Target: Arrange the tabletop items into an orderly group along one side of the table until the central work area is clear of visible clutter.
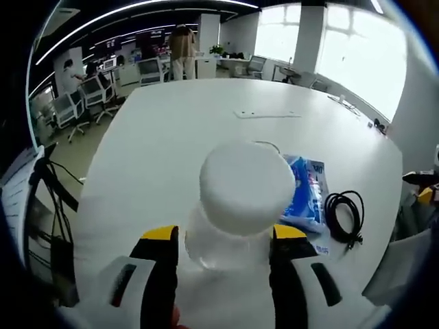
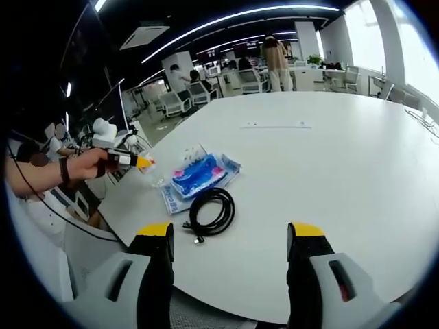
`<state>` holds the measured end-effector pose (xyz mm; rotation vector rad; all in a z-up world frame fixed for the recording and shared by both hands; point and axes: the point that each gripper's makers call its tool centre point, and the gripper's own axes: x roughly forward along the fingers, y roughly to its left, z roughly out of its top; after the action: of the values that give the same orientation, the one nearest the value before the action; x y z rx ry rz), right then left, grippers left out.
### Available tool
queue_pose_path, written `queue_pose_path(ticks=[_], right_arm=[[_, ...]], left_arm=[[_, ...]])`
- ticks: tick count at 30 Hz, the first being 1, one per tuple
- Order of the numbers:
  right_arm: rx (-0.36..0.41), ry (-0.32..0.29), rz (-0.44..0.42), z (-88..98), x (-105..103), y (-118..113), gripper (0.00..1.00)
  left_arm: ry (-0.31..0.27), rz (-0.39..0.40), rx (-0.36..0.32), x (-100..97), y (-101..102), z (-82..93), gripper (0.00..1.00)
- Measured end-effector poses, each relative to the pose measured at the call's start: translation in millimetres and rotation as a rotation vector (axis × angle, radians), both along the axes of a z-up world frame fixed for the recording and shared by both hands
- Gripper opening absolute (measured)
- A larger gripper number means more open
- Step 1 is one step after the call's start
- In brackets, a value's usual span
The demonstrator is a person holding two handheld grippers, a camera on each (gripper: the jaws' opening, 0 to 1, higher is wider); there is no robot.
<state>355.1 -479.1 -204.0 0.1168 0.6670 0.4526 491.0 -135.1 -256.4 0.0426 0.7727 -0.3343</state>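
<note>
Left gripper view: the left gripper [image 1: 226, 236] clamps its yellow-tipped jaws on the clear body of a transparent plastic bottle with a wide white cap [image 1: 245, 188], held over the large white table [image 1: 171, 137]. The bottle hides part of the blue-and-white plastic packet [image 1: 307, 192] just behind it; right of the packet lies a coiled black cable [image 1: 345, 216]. In the right gripper view, a hand [image 2: 86, 164] holds the other gripper at the table's left edge, beside the packet [image 2: 199, 175]; the cable [image 2: 212, 211] lies just in front. The right gripper [image 2: 230, 236] hangs wide apart, holding nothing. Office chairs [image 2: 178, 103] stand beyond.
</note>
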Motion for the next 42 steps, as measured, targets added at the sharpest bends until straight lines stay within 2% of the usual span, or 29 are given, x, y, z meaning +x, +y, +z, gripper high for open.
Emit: queue_pose_path(ticks=[1, 15, 17, 26, 31, 42], right_arm=[[-0.001, 0.000, -0.001, -0.1, 0.8, -0.4, 0.66], [0.000, 0.002, -0.004, -0.3, 3.2, -2.1, 0.66], [-0.002, 0.003, -0.002, -0.5, 2.7, -1.7, 0.66], [-0.001, 0.002, -0.006, -0.7, 3.3, -3.4, 0.66], [-0.006, 0.001, -0.005, -0.8, 3.6, -3.1, 0.66], [-0.003, 0.010, -0.008, -3.0, 1.2, -3.0, 0.66]], left_arm=[[-0.001, -0.005, 0.002, 0.3, -1.3, -0.5, 0.45], [-0.013, 0.009, 0.036, 0.8, 0.6, -4.2, 0.43], [-0.013, -0.003, 0.062, -1.3, 2.3, -5.3, 0.41], [-0.023, 0.014, 0.044, 0.9, 0.3, -2.8, 0.40], [-0.034, 0.020, 0.057, -0.1, 0.9, -0.6, 0.40], [-0.037, 0.060, 0.063, 7.8, 9.8, 0.2, 0.40]])
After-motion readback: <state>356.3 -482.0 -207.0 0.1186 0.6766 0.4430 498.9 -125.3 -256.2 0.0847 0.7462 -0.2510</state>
